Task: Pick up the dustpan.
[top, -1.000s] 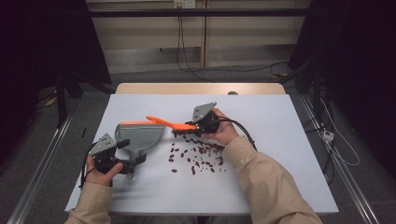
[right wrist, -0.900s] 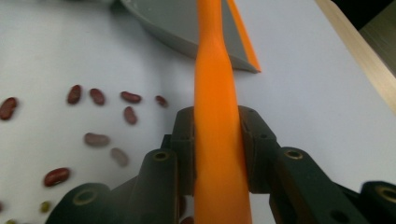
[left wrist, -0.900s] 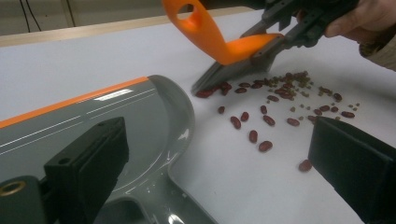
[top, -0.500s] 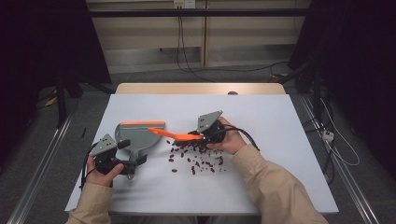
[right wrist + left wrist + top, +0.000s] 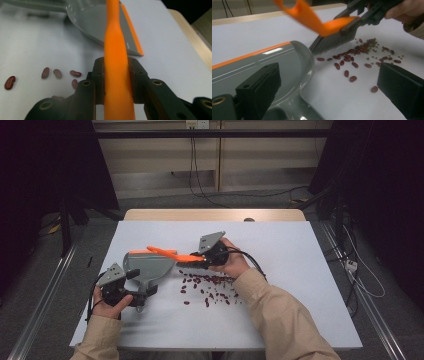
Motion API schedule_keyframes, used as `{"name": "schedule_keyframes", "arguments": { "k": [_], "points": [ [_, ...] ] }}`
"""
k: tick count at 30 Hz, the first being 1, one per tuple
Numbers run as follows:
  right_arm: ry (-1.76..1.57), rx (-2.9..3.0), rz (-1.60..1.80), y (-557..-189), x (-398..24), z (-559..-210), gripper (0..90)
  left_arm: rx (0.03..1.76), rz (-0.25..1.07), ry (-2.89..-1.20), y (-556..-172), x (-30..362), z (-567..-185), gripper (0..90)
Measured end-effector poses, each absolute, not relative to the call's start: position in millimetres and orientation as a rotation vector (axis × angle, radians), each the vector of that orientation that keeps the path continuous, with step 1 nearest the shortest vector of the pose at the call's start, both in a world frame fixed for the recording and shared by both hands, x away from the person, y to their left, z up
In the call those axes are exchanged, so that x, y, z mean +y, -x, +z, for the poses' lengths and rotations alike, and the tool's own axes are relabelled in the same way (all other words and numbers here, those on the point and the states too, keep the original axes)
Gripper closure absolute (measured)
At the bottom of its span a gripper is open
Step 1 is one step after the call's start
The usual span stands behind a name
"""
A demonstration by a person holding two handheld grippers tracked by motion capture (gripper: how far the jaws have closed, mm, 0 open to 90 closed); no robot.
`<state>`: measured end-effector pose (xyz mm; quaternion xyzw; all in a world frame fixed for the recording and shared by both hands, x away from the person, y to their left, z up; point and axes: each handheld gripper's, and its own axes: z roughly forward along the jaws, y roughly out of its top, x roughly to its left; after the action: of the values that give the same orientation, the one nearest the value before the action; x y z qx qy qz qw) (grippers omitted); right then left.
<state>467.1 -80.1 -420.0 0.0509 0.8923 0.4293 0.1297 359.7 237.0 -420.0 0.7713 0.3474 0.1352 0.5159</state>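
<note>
The right gripper (image 5: 202, 258) has its jaws clamped on the orange plastic hand brush (image 5: 176, 255), bristles at the far edge of the scattered red beans (image 5: 209, 287). The grey plastic dustpan (image 5: 147, 264) lies left of them on the white desk (image 5: 300, 270); the left gripper (image 5: 131, 289), nearer it, holds its handle, jaws spread wide.

Pretty sure I'm working in a lab or test room, not anybody's home: plain white table (image 5: 300, 270) set on bare grey floor (image 5: 380, 285), black curtains (image 5: 380, 170) hanging on both sides, loose cables (image 5: 200, 175) running down the back wall to a socket (image 5: 196, 124).
</note>
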Motion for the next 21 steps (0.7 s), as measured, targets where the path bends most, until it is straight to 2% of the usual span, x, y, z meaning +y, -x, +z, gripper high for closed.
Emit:
{"name": "schedule_keyframes", "arguments": {
  "k": [6, 14, 21],
  "points": [
    [-0.065, 2.637, 1.261, -464, -67, -426, 71.1, 0.846, 0.331, -1.849, -356, 245, -422, 5.0],
    [0.004, 2.692, 1.266, -446, -85, -424, 71.1, 0.872, 0.340, -1.839, -353, 256, -422, 5.0],
    [0.012, 2.708, 1.262, -431, -99, -420, 71.2, 0.860, 0.331, -1.842, -353, 251, -422, 5.0]
  ]
}}
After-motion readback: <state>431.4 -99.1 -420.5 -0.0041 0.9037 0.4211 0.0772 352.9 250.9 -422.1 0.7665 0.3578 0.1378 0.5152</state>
